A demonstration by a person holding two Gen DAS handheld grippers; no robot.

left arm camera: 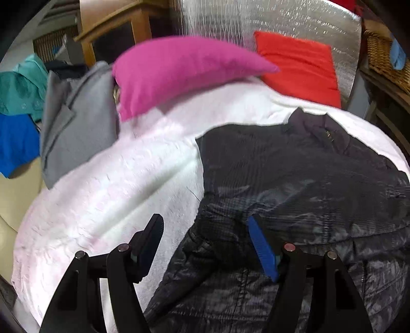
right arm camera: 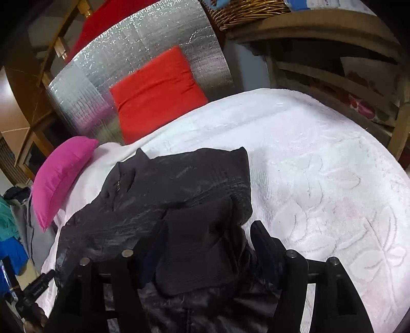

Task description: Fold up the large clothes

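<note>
Black fingers [left arm camera: 261,246] of the left gripper [left arm camera: 205,246] are seen nearest the lens, spread apart above the hem of a dark quilted jacket [left arm camera: 294,179]; one blue pad is turned inward, and nothing is seen pressed between the pads, so the jaws are read as released. The jacket is laid out on a white bedspread [left arm camera: 123,184], its collar pointed away towards the pillows, its glossy fabric rumpled near the fingers.

Over on the right wrist view, the right gripper [right arm camera: 205,248] is held over the same jacket [right arm camera: 159,194], where a folded-over flap of dark cloth is seen lying between the two fingers [right arm camera: 261,243]. Whether that flap is pinched or merely straddled cannot be told; the pads are hidden against the dark fabric.

A pink pillow [left arm camera: 179,71] is propped at the head of the bed, partly on the bedspread, and a red cushion [left arm camera: 302,66] is leaned beside it against a silver quilted panel [left arm camera: 294,20]. A grey garment [left arm camera: 77,120] is draped at the bed's left edge, with teal cloth [left arm camera: 23,87] and blue cloth [left arm camera: 15,143] piled just beyond it. A wicker basket [right arm camera: 246,10] is seen on a wooden shelf past the bed.
</note>
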